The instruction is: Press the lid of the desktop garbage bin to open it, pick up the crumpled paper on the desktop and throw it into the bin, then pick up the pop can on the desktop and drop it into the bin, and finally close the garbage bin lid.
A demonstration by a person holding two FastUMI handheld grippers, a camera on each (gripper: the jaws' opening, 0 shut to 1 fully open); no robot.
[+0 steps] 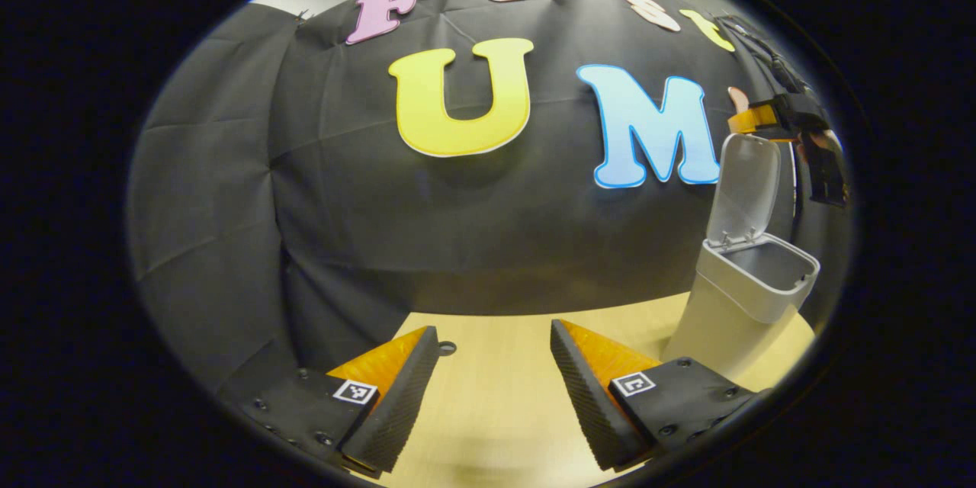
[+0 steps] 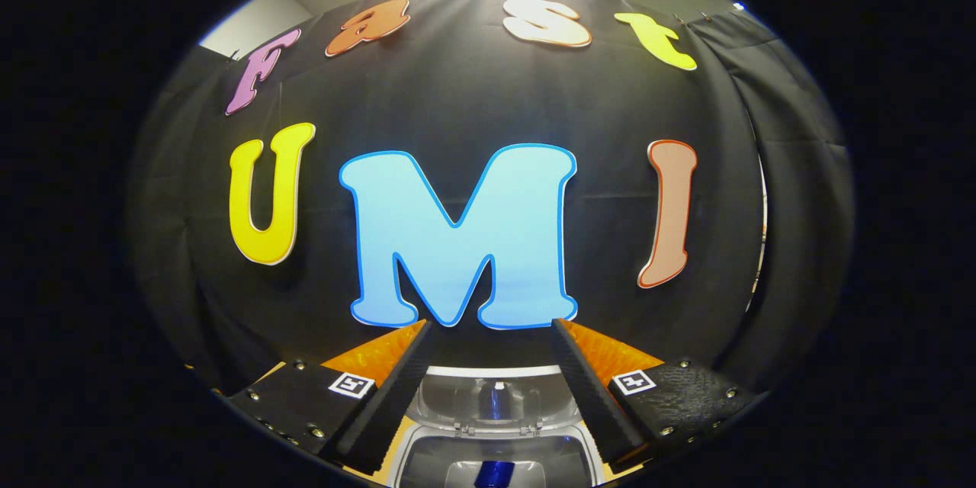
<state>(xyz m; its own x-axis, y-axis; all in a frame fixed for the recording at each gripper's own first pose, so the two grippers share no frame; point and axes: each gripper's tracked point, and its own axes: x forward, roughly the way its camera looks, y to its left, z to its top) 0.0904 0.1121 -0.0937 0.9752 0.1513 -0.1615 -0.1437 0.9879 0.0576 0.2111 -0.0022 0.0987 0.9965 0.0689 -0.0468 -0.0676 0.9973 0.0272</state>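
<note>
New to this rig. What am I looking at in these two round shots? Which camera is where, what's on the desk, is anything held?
No robot arm here: a person carries a two-finger gripper in each hand, and a fisheye camera rides on each one, looking forward along its fingers.

In the left gripper view, the left gripper hangs open above a wooden desk, holding nothing. To its right stands a pale garbage bin with its lid flipped up. The other gripper shows above the bin.

In the right gripper view, the right gripper is open directly over the bin's mouth. A blue object, possibly the pop can, sits below between the fingers, seemingly inside the bin, not gripped.
</note>
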